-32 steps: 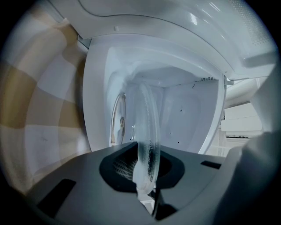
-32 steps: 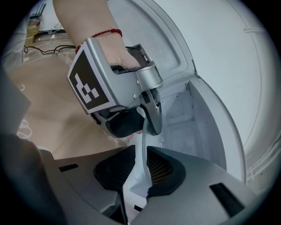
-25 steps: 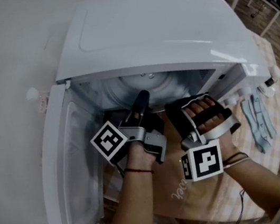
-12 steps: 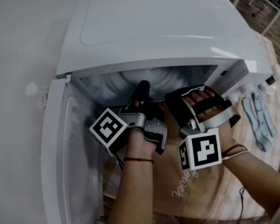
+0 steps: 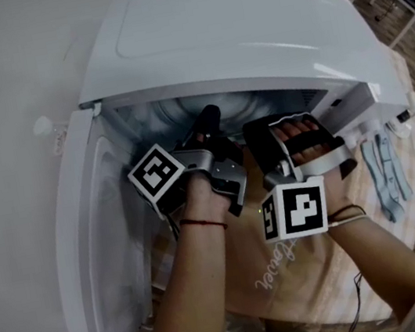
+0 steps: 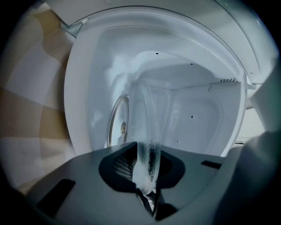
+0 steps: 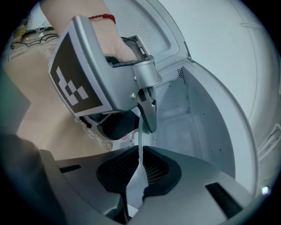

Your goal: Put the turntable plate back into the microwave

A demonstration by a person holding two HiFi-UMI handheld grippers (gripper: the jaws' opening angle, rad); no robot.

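The white microwave (image 5: 247,27) stands with its door (image 5: 98,244) swung open to the left. A clear glass turntable plate (image 6: 147,132) is held between both grippers at the mouth of the cavity, edge-on to both gripper cameras. My left gripper (image 6: 147,186) is shut on the plate's near rim, its tips (image 5: 209,117) just under the microwave's top edge. My right gripper (image 7: 136,184) is shut on another part of the plate's rim (image 7: 140,147), beside the left gripper (image 7: 105,74). In the head view the right gripper (image 5: 261,132) sits right of the left one.
The microwave rests on a table under a beige cloth (image 5: 289,266). A pale blue object (image 5: 388,177) lies on the cloth right of the microwave. The cavity's white walls (image 6: 197,114) close in behind the plate. The open door bounds the left side.
Both grippers have moved forward together toward the microwave's cavity, carrying the plate with them. Both stay shut on it.
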